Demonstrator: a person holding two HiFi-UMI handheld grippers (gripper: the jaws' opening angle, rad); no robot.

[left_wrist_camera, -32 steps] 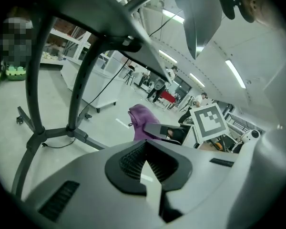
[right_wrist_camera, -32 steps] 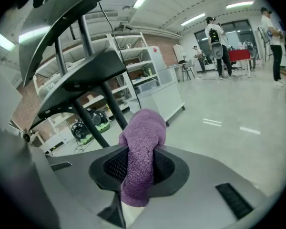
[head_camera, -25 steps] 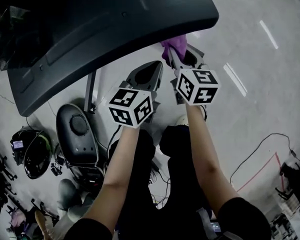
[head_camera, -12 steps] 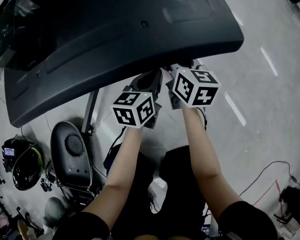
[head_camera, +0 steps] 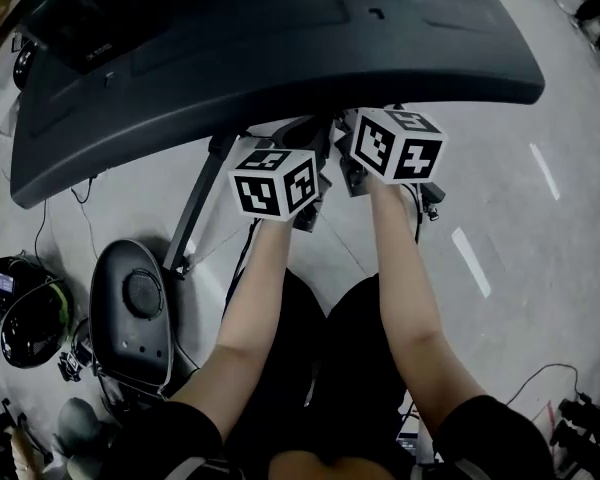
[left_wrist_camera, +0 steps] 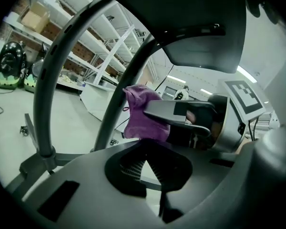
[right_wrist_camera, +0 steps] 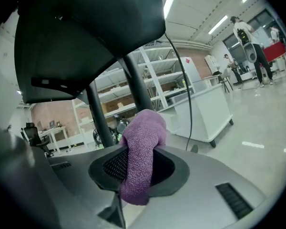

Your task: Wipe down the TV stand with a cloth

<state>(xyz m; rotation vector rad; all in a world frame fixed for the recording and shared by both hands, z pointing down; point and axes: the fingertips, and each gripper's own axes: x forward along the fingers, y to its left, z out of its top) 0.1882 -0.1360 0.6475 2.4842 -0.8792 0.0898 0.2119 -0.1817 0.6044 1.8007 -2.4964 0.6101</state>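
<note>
The right hand-held gripper (right_wrist_camera: 139,168) is clenching a purple cloth (right_wrist_camera: 142,147), and the cloth is sticking up and forward out of its jaws. The dark stand post (right_wrist_camera: 137,82) is rising just ahead of the cloth and a little to the left. Its long axis is running from the floor up to the underside of the big dark panel (head_camera: 280,48). I judge that the coming wipe is turning on this: the cloth is needing a short push forward to meet the post, then a stroke along it.

The left hand-held gripper (left_wrist_camera: 145,159) is closed with nothing between its jaws, and it is waiting beside the right one, slightly behind. Both forearms (head_camera: 410,298) are reaching forward and down, under the edge of the panel, so the right hand is the nearer one.
</note>
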